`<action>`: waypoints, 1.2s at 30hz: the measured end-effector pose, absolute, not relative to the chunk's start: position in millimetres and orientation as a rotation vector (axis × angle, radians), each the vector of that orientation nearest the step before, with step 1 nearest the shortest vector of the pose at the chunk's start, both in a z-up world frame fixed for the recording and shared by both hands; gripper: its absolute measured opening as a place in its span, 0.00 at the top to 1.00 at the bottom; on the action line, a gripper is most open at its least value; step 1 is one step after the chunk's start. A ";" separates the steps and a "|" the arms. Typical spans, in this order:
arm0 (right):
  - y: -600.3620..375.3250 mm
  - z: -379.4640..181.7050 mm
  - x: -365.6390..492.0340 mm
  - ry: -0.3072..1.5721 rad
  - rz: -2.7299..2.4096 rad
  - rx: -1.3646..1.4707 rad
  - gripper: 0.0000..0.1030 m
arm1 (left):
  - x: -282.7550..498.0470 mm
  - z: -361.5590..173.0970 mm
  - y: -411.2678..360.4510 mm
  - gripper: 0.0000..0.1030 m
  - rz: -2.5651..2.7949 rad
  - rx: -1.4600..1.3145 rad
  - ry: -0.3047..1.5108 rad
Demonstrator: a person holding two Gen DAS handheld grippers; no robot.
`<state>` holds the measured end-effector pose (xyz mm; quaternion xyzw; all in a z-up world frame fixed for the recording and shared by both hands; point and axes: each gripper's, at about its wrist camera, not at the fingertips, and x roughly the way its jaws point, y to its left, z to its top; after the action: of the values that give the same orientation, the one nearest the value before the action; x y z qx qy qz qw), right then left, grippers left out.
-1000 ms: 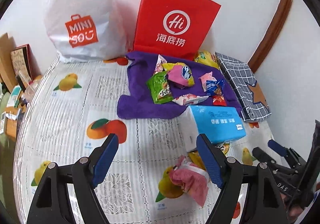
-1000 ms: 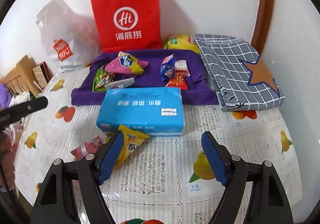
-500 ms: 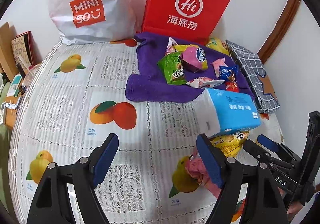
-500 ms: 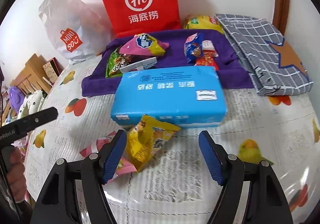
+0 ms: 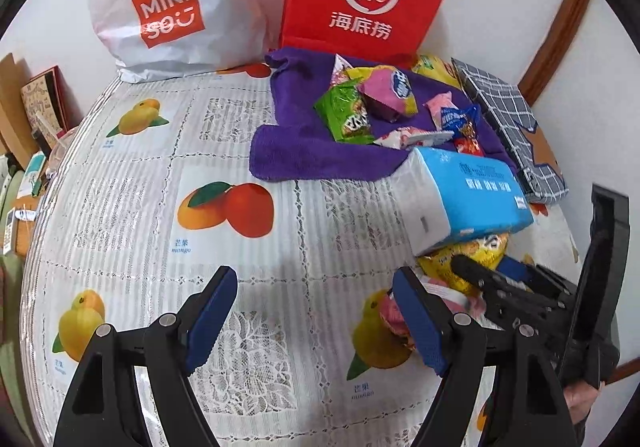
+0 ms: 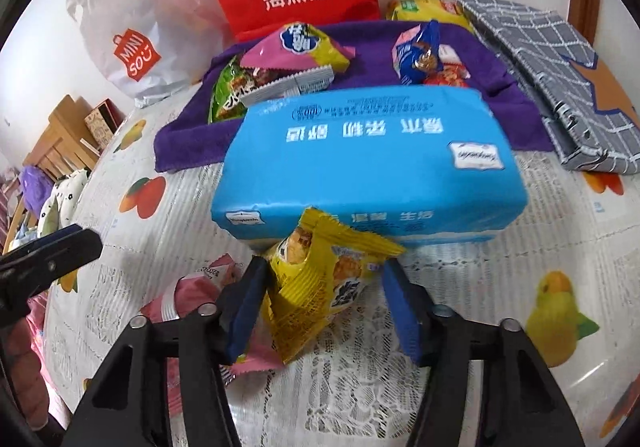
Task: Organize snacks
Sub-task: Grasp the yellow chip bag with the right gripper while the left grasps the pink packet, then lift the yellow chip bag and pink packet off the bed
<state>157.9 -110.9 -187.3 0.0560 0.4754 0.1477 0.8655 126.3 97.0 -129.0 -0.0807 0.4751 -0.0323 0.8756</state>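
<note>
Right wrist: right gripper [image 6: 320,307] closing around yellow snack packet [image 6: 320,287], left gripper [image 5: 312,321] released over bare tablecloth [image 5: 160,207].

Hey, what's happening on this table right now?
A person is sorting snacks with a two-finger tool in each hand. The right tool has just been closing around a yellow snack packet in front of the blue tissue pack. The left tool hangs open above the tablecloth. More snacks lie on the purple towel.
</note>
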 end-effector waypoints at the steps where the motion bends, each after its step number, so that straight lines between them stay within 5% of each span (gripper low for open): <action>1: -111.6 -187.0 156.9 0.986 0.312 0.121 0.47 | 124.8 -128.9 95.4 0.24 -0.071 -0.162 0.990; 7: -125.0 -176.7 146.6 0.954 0.331 0.150 0.64 | 121.8 -126.6 80.0 0.24 -0.115 -0.147 0.985; 12: -148.5 -162.2 134.1 0.917 0.298 0.145 0.67 | 123.1 -126.0 60.7 0.24 -0.159 -0.133 0.992; 30: -175.9 -152.2 116.2 0.949 0.132 0.192 0.65 | 136.0 -126.8 54.2 0.24 -0.293 -0.028 1.008; 36: -155.9 -152.6 116.1 0.961 0.118 0.174 0.54 | 141.6 -127.5 61.3 0.24 -0.336 -0.026 1.006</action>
<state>116.1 -155.9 -152.6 0.0834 0.4614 0.0568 0.8814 141.6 61.3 -127.5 -0.0123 0.4798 -0.1603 0.8625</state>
